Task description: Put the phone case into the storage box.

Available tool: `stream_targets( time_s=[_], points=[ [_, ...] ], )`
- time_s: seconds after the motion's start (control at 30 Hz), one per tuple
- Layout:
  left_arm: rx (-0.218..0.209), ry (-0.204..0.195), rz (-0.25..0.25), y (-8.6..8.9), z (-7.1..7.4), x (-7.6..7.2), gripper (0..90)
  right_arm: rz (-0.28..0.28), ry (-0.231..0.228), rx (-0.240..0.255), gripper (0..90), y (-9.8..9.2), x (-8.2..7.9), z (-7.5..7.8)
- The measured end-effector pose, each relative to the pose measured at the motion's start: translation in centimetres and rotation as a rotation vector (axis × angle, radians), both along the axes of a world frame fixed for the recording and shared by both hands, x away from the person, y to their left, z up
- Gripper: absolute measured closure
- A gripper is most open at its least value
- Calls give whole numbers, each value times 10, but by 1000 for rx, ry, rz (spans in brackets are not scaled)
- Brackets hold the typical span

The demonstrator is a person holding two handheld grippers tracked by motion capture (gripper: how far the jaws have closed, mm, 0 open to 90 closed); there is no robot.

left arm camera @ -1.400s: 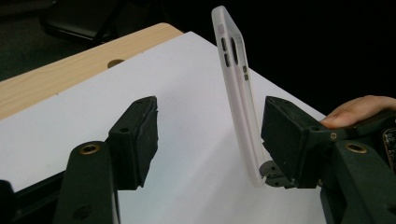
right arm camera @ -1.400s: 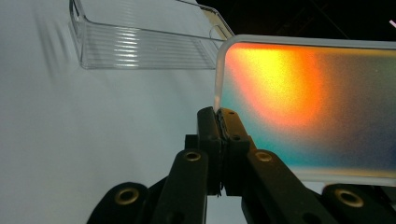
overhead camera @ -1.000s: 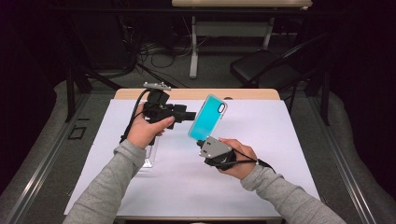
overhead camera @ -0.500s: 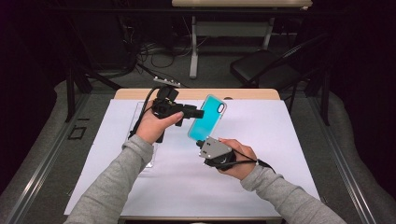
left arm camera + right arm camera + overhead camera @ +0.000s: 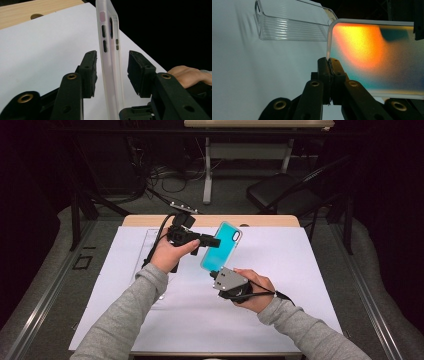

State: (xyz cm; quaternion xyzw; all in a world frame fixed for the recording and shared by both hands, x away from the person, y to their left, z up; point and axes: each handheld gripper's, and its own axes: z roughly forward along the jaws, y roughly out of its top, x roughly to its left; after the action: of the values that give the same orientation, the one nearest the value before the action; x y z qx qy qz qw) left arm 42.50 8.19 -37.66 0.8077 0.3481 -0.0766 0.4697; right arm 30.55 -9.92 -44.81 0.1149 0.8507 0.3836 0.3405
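- The right claw (image 5: 216, 274) is shut tight on the bottom edge of a phone case (image 5: 222, 246). You can see the two black jaws pinch the rim of the phone case (image 5: 372, 60) in the right gripper view.
- The phone case is up in the air above the white surface (image 5: 280, 270). It does not touch the surface. It leans up and away from the person.
- In the high view the phone case looks blue-green. In the right gripper view it glows orange and blue-green. It has a frosted, see-through rim.
- The left claw (image 5: 215, 243) comes in from the side, at the middle of the long edge of the phone case.
- In the left gripper view the phone case (image 5: 110, 65) stands on its edge between the two jaws of the left claw (image 5: 112, 72). You can see the small button slots on its side.
- The jaws of the left claw have just been closing in on the phone case. There is a small gap on each side, so the pads do not press on it yet. The left claw is open around it.
- The left hand (image 5: 170, 254) holds its claw up off the surface. The right hand (image 5: 255, 289) sits lower and nearer to the person.
- A clear plastic tray (image 5: 287, 25) lies flat on the white surface, off to the side of the phone case.
- Behind the surface there is a dark chair (image 5: 285, 195) on the floor.
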Motion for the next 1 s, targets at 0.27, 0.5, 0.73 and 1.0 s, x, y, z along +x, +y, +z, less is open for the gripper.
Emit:
stream_targets(
  time_s=[0.27, 0.5, 0.73, 1.0],
  points=[
    [-6, 30, -2, -2, -5, 5, 651, 1, -1, 2, 892, 0, 0, 0],
    [-11, 57, -22, -6, -8, 6, 672, 7, -4, 5, 892, 1, -2, 0],
    [-3, 68, -32, -8, -10, 7, 688, 4, -3, 7, 892, 1, -2, 0],
    [-10, 80, -31, -6, -10, 7, 736, 6, -5, 6, 892, 1, -2, 0]
  ],
)
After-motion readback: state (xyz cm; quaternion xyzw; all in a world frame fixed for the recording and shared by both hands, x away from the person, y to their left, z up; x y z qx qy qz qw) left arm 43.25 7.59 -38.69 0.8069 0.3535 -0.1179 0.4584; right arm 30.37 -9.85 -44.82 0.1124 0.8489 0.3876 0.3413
